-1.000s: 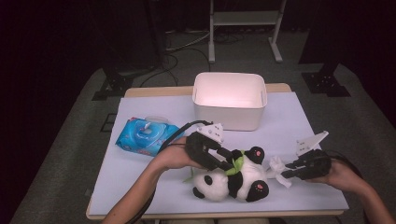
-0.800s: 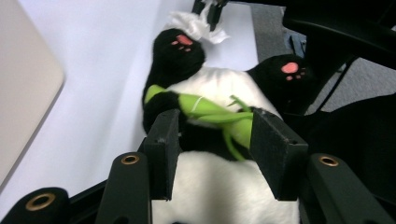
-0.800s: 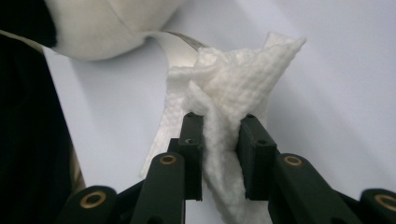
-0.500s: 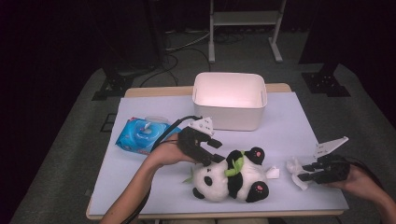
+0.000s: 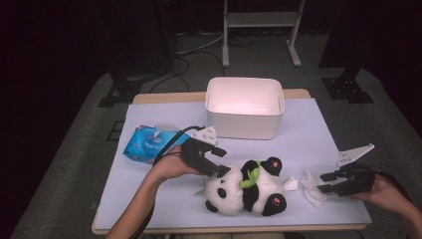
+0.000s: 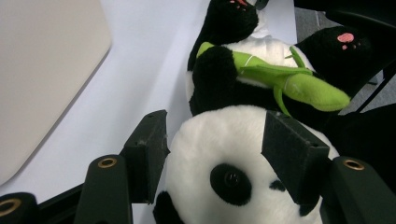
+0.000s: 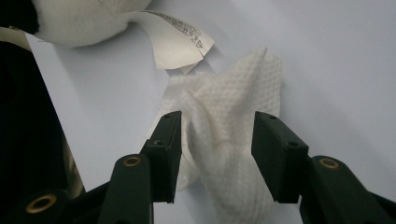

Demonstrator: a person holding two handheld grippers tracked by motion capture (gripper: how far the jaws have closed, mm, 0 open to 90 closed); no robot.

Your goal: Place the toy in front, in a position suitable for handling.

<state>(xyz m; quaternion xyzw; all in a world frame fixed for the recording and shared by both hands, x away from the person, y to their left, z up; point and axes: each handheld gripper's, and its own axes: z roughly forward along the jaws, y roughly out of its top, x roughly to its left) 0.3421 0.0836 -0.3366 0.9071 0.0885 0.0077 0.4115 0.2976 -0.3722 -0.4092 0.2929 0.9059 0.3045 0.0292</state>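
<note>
Plush panda (image 5: 246, 193) lying on the lavender surface (image 5: 308, 134), left gripper (image 6: 215, 154) with fingers just opening, loosely straddling its head, right gripper (image 7: 217, 154) with fingers just opening around a crumpled white wipe (image 7: 229, 126) beside the panda's tag (image 7: 180, 42)

We are looking at a wooden-edged desk (image 5: 149, 97) covered by a pale lavender sheet. Toward its far edge a white rectangular plastic tub (image 5: 245, 107) is standing. Near the left edge a blue soft pack of wet wipes (image 5: 147, 144) is lying flat. At the front middle a black-and-white plush panda (image 5: 246, 190) with a green bamboo sprig is lying on its back. Just right of it a crumpled white textured wipe (image 5: 312, 186) is resting on the sheet.
</note>
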